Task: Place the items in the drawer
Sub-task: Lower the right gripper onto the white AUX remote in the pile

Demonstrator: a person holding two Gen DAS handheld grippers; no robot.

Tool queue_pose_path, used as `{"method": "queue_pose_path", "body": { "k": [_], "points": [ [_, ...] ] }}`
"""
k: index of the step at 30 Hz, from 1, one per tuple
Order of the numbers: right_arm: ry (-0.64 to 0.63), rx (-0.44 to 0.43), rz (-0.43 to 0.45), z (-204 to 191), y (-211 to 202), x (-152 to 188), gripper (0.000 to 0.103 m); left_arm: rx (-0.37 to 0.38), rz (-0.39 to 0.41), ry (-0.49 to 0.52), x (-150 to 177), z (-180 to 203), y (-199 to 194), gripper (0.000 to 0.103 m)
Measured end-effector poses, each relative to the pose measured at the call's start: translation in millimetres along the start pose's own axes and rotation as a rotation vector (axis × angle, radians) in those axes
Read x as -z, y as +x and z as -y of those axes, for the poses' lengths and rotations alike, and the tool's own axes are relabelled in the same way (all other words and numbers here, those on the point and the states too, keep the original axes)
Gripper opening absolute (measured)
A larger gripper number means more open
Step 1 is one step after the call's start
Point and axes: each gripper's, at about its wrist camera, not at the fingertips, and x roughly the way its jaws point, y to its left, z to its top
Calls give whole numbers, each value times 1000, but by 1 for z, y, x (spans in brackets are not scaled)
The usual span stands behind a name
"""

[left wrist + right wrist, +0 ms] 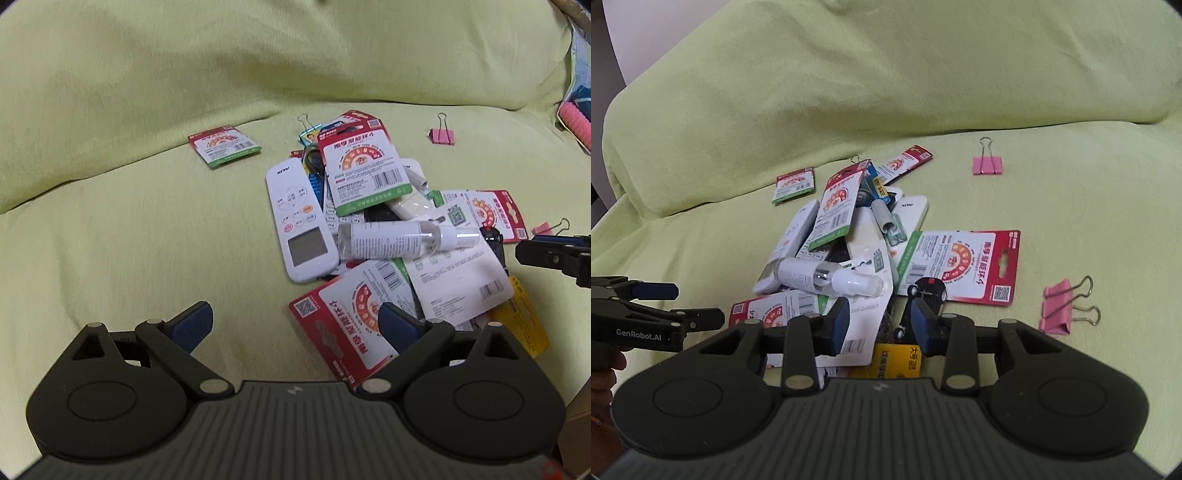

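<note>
- The left gripper (295, 325) hangs with its blue-padded fingers spread wide and nothing between them, over the near edge of a heap of task items on the yellow-green fabric sofa seat (129, 229); no drawer shows in either view, so any carry would be toward a target out of sight
- The right gripper (879, 325) is partly spread and empty above a small black toy car (929, 291) and a yellow packet (897, 360); closing here could nip a card edge along with the car
- The clear plastic spray bottle with a white cap (399, 240) lies across a white air-conditioner remote (299, 221) and loose red-and-white battery cards (365, 166); being round, it may roll off if anything under it is pulled
- The cards overlap, so a pinch may lift two or slide one away
- The pink binder clips (988, 164) lie well apart from the heap and are easy to overlook
- The two grippers are near each other and could collide
</note>
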Motion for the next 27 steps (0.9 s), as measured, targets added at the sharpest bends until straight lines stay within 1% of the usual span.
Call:
{"method": "queue_pose_path", "body": {
  "k": [2, 4, 8, 11, 16, 19, 23, 25, 27],
  "points": [
    [-7, -12, 5, -3, 0, -1, 33, -6, 1, -2, 1, -3, -1, 97],
    [-22, -47, 7, -9, 3, -6, 33, -14, 6, -9, 1, -8, -2, 97],
    [-77, -108, -10, -41, 22, -26, 33, -36, 14, -25, 0, -20, -6, 97],
    [-93, -127, -29, -58, 40, -37, 33, -49, 20, -35, -2, -35, -2, 97],
    [-105, -140, -64, -77, 68, -50, 33, -84, 5, -44, -1, -57, 1, 97],
    [-116, -145, -76, -86, 82, -52, 33, -91, -49, -55, 0, -64, 2, 97],
    [-109, -132, -99, -95, 112, -62, 33, -80, -61, -77, 1, -72, 5, 97],
    [-103, -123, -108, -98, 125, -65, 33, -59, -64, -95, 2, -75, 9, 97],
    [-96, -122, -116, -98, 136, -67, 33, -54, -56, -103, 2, -78, 10, 97]
  ]
}}
